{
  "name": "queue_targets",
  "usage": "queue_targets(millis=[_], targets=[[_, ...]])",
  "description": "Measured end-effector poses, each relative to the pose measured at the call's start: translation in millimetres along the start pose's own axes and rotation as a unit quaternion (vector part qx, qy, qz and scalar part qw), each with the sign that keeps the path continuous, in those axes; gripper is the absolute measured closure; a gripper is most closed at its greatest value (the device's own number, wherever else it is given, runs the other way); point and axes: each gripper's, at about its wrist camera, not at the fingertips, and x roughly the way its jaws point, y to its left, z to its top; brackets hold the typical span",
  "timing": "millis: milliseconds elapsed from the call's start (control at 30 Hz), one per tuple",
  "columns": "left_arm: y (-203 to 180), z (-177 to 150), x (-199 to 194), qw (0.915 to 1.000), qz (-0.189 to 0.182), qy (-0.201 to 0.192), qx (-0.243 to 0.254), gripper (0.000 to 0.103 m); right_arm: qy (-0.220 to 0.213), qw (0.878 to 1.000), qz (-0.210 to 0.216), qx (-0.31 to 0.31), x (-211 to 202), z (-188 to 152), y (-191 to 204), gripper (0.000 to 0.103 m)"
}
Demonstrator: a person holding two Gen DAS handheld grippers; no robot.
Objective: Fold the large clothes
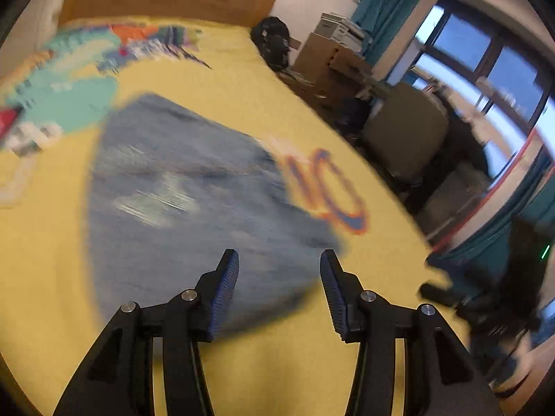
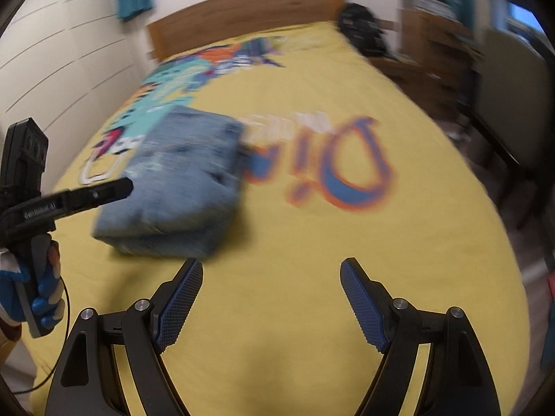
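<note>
On the bed (image 2: 312, 260), toward its left side as the right wrist view shows it, the jeans (image 2: 180, 180) lie as a compact stacked bundle, several layers thick at the near edge. They sit partly over the cartoon print (image 2: 166, 79) on the yellow cover, just beside the big lettering (image 2: 347, 170). Judging by that tidy block, the folding of this garment looks finished or nearly so; the pictures are blurred, so I cannot tell whether the edges line up cleanly. No other clothes waiting to be folded are in view.

Neither tool holds anything. The left tool (image 1: 279, 284) has its jaws apart above the near edge of the jeans (image 1: 194, 187), with nothing between the pads. The right tool (image 2: 272, 298) stands wide apart over bare cover, near the bundle but clear of it. From the right wrist, the left tool (image 2: 118, 187) shows side-on by the bundle's left edge, held by a gloved hand (image 2: 41, 287).

As for containers, cardboard boxes (image 1: 326, 59) stand beside the bed; their contents are not visible.
</note>
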Motion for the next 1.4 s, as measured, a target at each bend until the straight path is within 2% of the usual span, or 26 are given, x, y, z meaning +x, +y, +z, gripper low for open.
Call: queue_targets(millis=[100, 267, 333, 400, 433, 533, 633, 733, 833, 1000, 1100, 1133, 1233, 1400], targets=[[27.9, 3.7, -8.8, 0.9987, 0.044, -0.001, 0.023, 0.061, 0.007, 0.999, 0.036, -0.026, 38.7, 29.2, 37.4, 0.02], [60.3, -8.5, 14.1, 0.9968, 0.072, 0.007, 0.033, 0.061, 0.026, 0.996, 0.076, -0.043, 109.2, 62.5, 85.0, 0.02], [69.4, -17.2, 28.7, 0.9963, 0.077, 0.015, 0.035, 0.061, 0.039, 0.996, 0.073, -0.042, 136.2, 65.3, 89.9, 0.02], [71.5, -26.0, 40.2, 0.9963, 0.077, 0.017, 0.036, 0.061, 0.062, 0.996, 0.048, -0.044, 163.1, 59.2, 85.5, 0.02], [74.7, -29.2, 38.7, 0.9969, 0.07, 0.018, 0.031, 0.061, 0.069, 0.995, 0.055, -0.037, 171.4, 53.3, 80.6, 0.02], [66.8, -47.9, 44.4, 0.9983, 0.04, 0.029, 0.03, 0.061, 0.074, 0.995, 0.072, -0.014, 173.7, 36.8, 67.1, 0.02], [50.9, -65.7, 47.2, 0.9971, 0.043, 0.03, 0.055, 0.061, 0.081, 0.994, 0.072, -0.018, 166.8, 17.8, 63.2, 0.02], [50.9, -75.3, 39.2, 0.999, 0.028, 0.019, 0.027, 0.061, 0.079, 0.993, 0.082, -0.004, 158.9, 9.4, 58.7, 0.02], [47.1, -76.6, 32.6, 0.9989, 0.029, 0.022, 0.029, 0.061, 0.081, 0.993, 0.082, -0.013, 151.6, 4.9, 60.3, 0.02], [53.2, -52.7, 9.5, 0.9996, 0.018, 0.023, 0.007, 0.056, 0.089, 0.992, 0.075, -0.038, 131.1, 14.9, 57.6, 0.021], [68.0, -32.6, -3.6, 0.9993, 0.037, 0.004, -0.008, 0.04, 0.064, 0.995, 0.071, -0.029, 116.8, 36.7, 49.2, 0.021], [73.0, -26.4, -6.0, 0.9991, 0.039, 0.001, -0.013, 0.038, 0.058, 0.996, 0.069, -0.025, 115.7, 45.0, 46.2, 0.02], [89.9, -11.3, -6.9, 0.9976, 0.062, 0.0, -0.032, 0.034, 0.055, 0.997, 0.049, -0.017, 125.1, 63.4, 38.0, 0.02], [116.9, -0.8, 8.0, 0.9951, 0.06, 0.028, -0.074, 0.031, 0.088, 0.995, 0.044, 0.025, 161.3, 80.7, 18.3, 0.02]])
